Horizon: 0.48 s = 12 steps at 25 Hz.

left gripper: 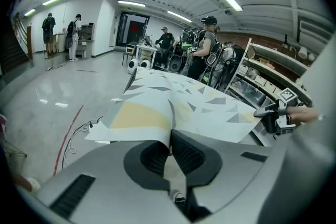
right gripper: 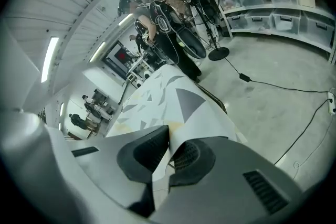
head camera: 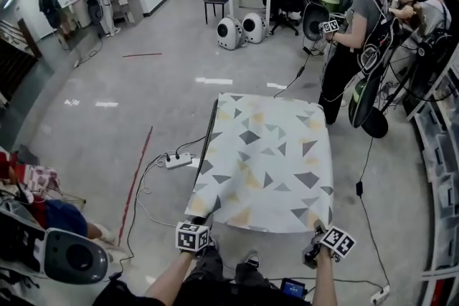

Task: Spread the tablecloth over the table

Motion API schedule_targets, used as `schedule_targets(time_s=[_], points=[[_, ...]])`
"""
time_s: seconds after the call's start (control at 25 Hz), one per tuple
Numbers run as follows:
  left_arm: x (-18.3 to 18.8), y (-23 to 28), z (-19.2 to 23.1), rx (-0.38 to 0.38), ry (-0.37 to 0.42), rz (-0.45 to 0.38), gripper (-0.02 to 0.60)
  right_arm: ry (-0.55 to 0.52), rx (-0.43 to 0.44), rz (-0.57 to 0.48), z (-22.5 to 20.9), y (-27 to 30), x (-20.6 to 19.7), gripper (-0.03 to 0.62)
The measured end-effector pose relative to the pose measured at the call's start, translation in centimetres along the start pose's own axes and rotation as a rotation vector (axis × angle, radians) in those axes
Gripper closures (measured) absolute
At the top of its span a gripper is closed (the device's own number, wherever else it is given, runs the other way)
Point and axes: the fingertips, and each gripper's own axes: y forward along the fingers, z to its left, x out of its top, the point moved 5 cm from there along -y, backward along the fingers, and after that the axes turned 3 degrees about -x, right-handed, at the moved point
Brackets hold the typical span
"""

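Note:
A white tablecloth (head camera: 265, 161) printed with grey and yellow triangles lies spread over the table, its near edge hanging toward me. My left gripper (head camera: 199, 224) is shut on the cloth's near left corner (left gripper: 169, 128). My right gripper (head camera: 316, 231) is shut on the near right corner (right gripper: 170, 144). In both gripper views the cloth (left gripper: 173, 99) (right gripper: 168, 99) stretches away from the pinched corner over the tabletop. The table's dark left edge (head camera: 209, 132) shows beside the cloth; the rest of the table is hidden under it.
A white power strip (head camera: 178, 160) with cables lies on the floor left of the table. Several people (head camera: 351, 32) with equipment stand beyond the far right corner. Shelving (head camera: 441, 140) lines the right side. Two round white devices (head camera: 240, 29) sit farther back.

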Motion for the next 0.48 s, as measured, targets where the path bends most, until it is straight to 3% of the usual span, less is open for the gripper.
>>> schedule_targets(time_s=[0.12, 0.48], points=[[-0.2, 1.1, 0.4, 0.042, 0.012, -0.001, 0.555, 0.030, -0.002, 0.021, -1.8, 1.4, -0.5, 0.577], [-2.1, 3.1, 2.1, 0.130, -0.061, -0.005, 0.555, 0.101, -0.057, 0.086, -7.0, 5.3, -2.1, 0.568]])
